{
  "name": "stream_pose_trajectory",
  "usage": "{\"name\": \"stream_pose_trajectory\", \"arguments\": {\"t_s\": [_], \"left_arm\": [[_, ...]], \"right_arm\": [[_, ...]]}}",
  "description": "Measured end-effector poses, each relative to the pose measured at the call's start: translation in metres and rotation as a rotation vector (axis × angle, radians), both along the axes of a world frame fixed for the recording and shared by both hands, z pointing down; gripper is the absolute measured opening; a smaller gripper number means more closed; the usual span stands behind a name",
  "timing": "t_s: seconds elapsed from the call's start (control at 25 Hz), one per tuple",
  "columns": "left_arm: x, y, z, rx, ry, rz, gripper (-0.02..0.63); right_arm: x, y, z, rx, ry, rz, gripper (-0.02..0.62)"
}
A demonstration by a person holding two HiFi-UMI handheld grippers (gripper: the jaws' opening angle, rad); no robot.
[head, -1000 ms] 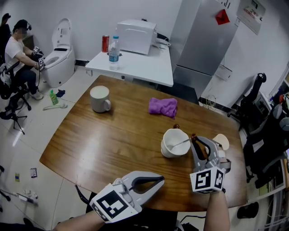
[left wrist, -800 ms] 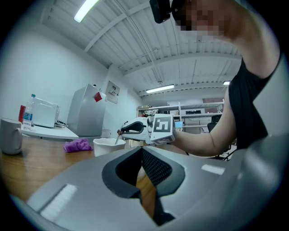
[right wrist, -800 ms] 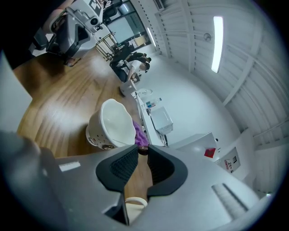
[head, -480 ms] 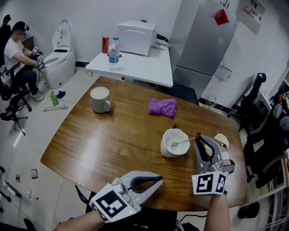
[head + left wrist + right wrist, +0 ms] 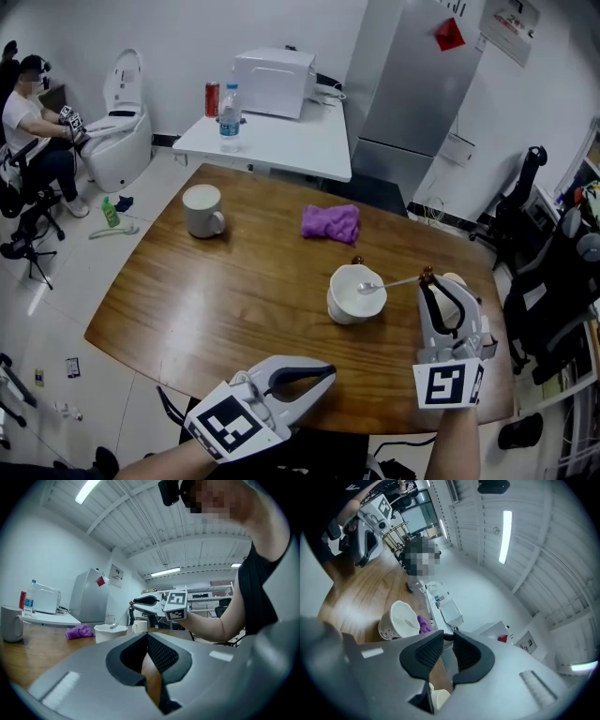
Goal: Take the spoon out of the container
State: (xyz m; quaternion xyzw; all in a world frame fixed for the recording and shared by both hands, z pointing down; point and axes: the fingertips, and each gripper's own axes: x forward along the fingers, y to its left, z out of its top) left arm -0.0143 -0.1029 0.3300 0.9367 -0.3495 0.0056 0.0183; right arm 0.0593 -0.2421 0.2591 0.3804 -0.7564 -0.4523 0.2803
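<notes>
A white cup (image 5: 349, 298) stands on the wooden table (image 5: 234, 300), right of middle. A metal spoon (image 5: 389, 283) lies nearly level, its bowl over the cup's opening at about rim height. My right gripper (image 5: 427, 277) is just right of the cup, shut on the spoon's dark handle end. In the right gripper view the handle tip sits between the pads of that gripper (image 5: 448, 637), with the cup (image 5: 396, 620) beyond. My left gripper (image 5: 330, 368) hovers at the near table edge, shut and empty; its view shows its closed jaws (image 5: 146, 634) and the spoon (image 5: 119, 618).
A white mug (image 5: 203, 208) stands far left on the table and a purple cloth (image 5: 330, 223) lies behind the cup. A small pale cup (image 5: 458, 280) is partly hidden by the right gripper. Beyond are a white side table (image 5: 281, 141), a fridge (image 5: 422, 84), chairs (image 5: 553, 272) and a seated person (image 5: 28, 112).
My right gripper has drawn back to the right and toward me with the spoon handle. The spoon has flattened from a lean inside the cup to nearly level. The left gripper stays put.
</notes>
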Motion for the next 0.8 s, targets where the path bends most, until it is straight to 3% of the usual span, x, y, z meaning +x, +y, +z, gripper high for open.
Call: {"name": "stream_pose_trajectory", "arguments": {"t_s": [0.32,0.8], "left_arm": [[0.014,0.003,-0.002,0.004,0.005,0.033,0.012],[0.038,0.002,-0.004,0.009,-0.018,0.087,0.012]], "right_arm": [[0.023,0.013,-0.01,-0.032,-0.099,0.008,0.067],[0.06,0.024,0.009,-0.114,-0.15,0.065,0.067]]}}
